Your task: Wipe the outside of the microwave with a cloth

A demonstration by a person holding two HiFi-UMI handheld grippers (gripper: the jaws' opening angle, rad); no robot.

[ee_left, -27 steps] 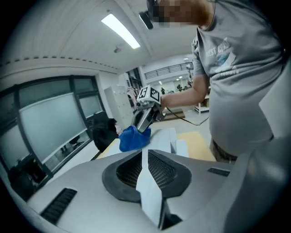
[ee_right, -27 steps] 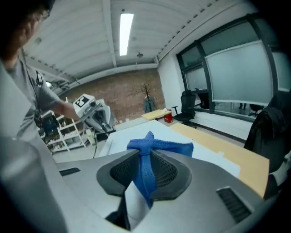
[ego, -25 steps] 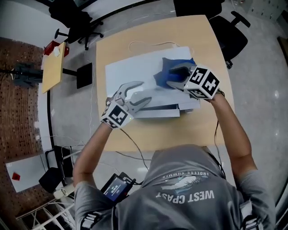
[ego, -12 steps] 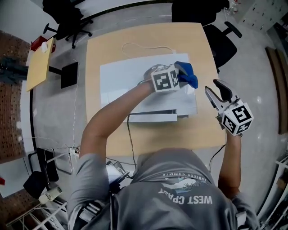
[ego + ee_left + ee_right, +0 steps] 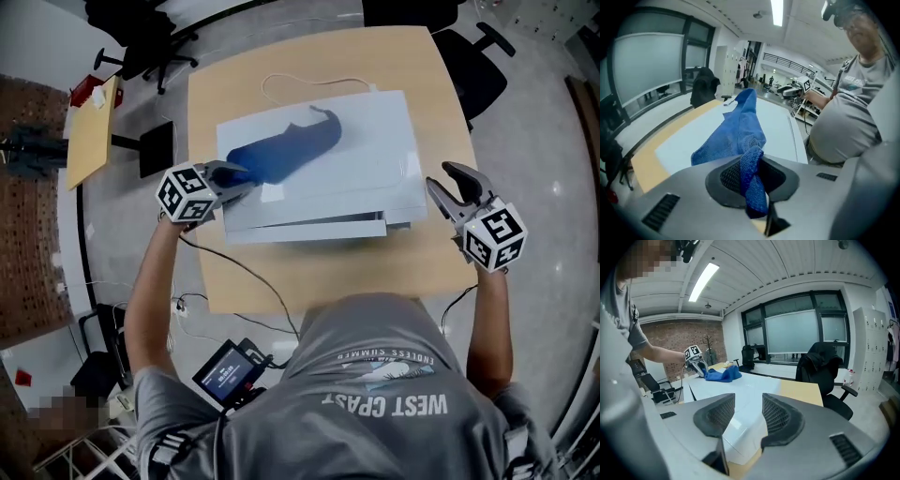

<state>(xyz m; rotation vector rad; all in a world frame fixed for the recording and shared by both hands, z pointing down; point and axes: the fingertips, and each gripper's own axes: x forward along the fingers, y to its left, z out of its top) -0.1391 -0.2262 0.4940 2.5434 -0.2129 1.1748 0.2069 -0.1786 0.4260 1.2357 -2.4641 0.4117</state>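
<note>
The white microwave [image 5: 361, 173] lies on a wooden table [image 5: 417, 267]. A blue cloth [image 5: 281, 150] is stretched across its top, from the back middle to the left front corner. My left gripper [image 5: 239, 175] is at that corner, and its jaws have just been closing. They are now shut on the cloth's near end [image 5: 751, 180], with the rest of the cloth trailing away over the white top [image 5: 778, 124]. My right gripper [image 5: 448, 185] hovers off the microwave's right side. Its jaws have just been opening and stand open with nothing between them [image 5: 743, 416].
A thin cable [image 5: 291, 87] loops on the table behind the microwave. Black office chairs stand at the far right [image 5: 478, 66] and far left [image 5: 141, 37]. A small wooden side table [image 5: 94, 136] is on the left. A jacket-draped chair [image 5: 822, 371] stands beyond the table.
The left gripper has swept from the right end of the microwave's top to its left front corner, dragging the cloth out long. The right gripper has let go and now waits at the right.
</note>
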